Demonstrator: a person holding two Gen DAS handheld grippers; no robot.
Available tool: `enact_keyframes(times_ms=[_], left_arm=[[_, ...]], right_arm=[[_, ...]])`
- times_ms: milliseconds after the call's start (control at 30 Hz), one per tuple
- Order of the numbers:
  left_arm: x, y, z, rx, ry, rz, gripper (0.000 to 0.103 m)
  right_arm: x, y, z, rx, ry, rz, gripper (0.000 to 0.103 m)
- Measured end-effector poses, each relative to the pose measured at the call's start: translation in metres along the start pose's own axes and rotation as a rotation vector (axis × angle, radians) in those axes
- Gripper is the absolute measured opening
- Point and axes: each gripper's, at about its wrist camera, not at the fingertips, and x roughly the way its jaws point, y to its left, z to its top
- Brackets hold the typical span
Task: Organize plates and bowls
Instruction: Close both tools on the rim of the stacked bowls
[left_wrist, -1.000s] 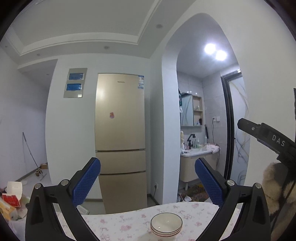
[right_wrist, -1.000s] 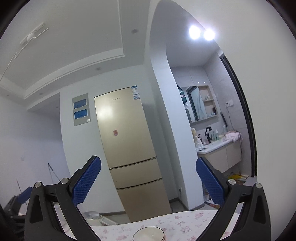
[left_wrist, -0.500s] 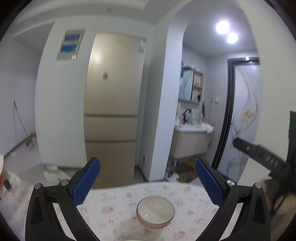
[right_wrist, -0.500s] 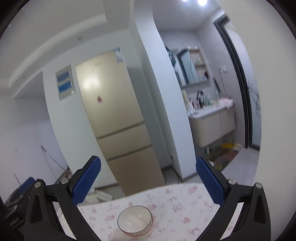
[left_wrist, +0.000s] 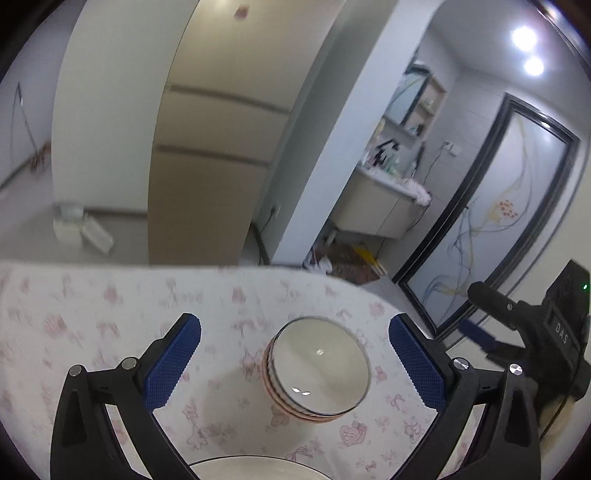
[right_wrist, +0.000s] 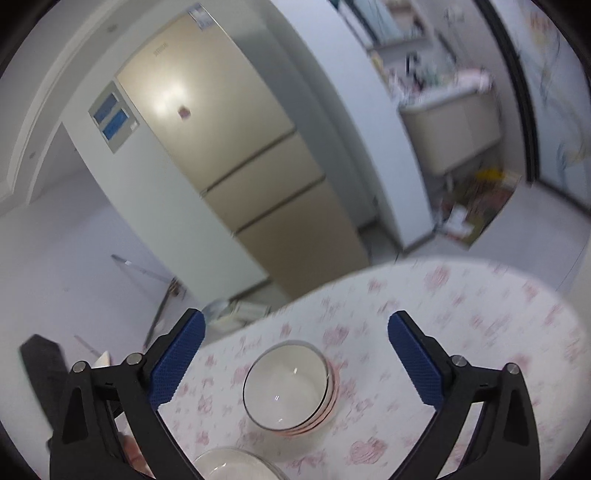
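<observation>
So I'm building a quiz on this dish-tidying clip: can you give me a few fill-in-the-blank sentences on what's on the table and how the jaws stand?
1. The stack of bowls stands on a tablecloth printed with pink ____.
2. The jaws of the left gripper are ____, with nothing pressed between them.
3. The right gripper holds ____.
4. Behind the table stands a tall, beige ____.

Missing words: flowers; open; nothing; refrigerator
</observation>
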Motion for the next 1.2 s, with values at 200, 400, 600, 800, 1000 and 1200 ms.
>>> enact_keyframes(times_ms=[200, 400, 600, 800, 1000, 1200], left_arm=[[0.045, 0.028, -0.010, -0.134, 0.149, -0.083, 0.103], [0.074, 0.045, -0.026, -0.247, 0.268, -0.150, 0.098], [0.093, 0.048, -0.037, -0.281, 0.349, -0.152, 0.093], [0.110, 0.049, -0.045, -0.318, 0.415, -0.174, 0.089], [0.132, 0.053, -0.058, -0.360, 0.500, -0.188, 0.075], [0.138, 0.060, -0.066, -0.428, 0.524, -0.201, 0.072]], right_arm=[[0.050, -0.031, -0.018, 0.101, 0.180, 0.056, 0.085], [0.083, -0.043, -0.034, 0.186, 0.308, 0.120, 0.080], [0.105, -0.056, -0.049, 0.237, 0.401, 0.116, 0.066], [0.120, -0.062, -0.062, 0.259, 0.464, 0.118, 0.064], [0.134, -0.061, -0.068, 0.264, 0.500, 0.106, 0.065], [0.142, -0.063, -0.074, 0.288, 0.519, 0.091, 0.063]])
